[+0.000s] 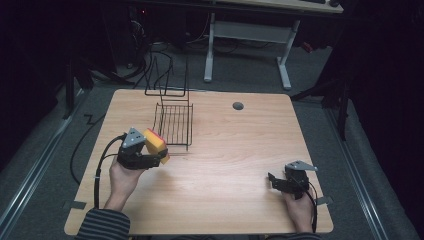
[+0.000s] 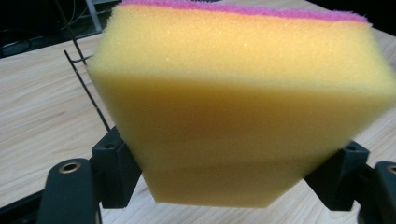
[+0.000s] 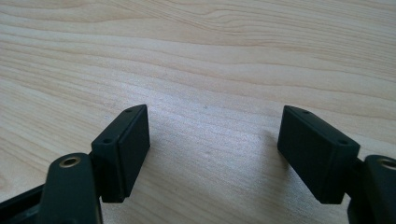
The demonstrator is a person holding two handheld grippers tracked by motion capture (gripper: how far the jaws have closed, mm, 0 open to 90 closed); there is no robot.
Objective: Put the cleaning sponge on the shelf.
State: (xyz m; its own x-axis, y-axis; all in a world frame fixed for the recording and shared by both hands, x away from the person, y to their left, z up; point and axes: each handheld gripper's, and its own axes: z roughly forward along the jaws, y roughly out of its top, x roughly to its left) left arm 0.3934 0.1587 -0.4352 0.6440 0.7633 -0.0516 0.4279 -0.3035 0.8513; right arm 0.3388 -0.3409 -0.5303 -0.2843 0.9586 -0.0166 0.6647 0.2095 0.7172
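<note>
A yellow sponge with a pink scouring layer [image 1: 155, 143] is held above the table at the left, with my left gripper [image 1: 152, 156] shut on it. In the left gripper view the sponge [image 2: 238, 107] is squeezed between the two black jaws, pink layer on its far side. Just to its right stands a black wire rack [image 1: 174, 122], and thin rack wires [image 2: 88, 88] show beside the sponge. My right gripper [image 1: 273, 181] rests low at the table's right front, open. Its fingers [image 3: 123, 149] stand wide apart over bare wood with nothing between them.
The wooden table [image 1: 225, 150] has a grey cable grommet [image 1: 238, 106] near its far edge. Behind the table are a white desk frame [image 1: 250, 45] and cables on the floor. A black cable [image 1: 100, 170] trails from the left gripper.
</note>
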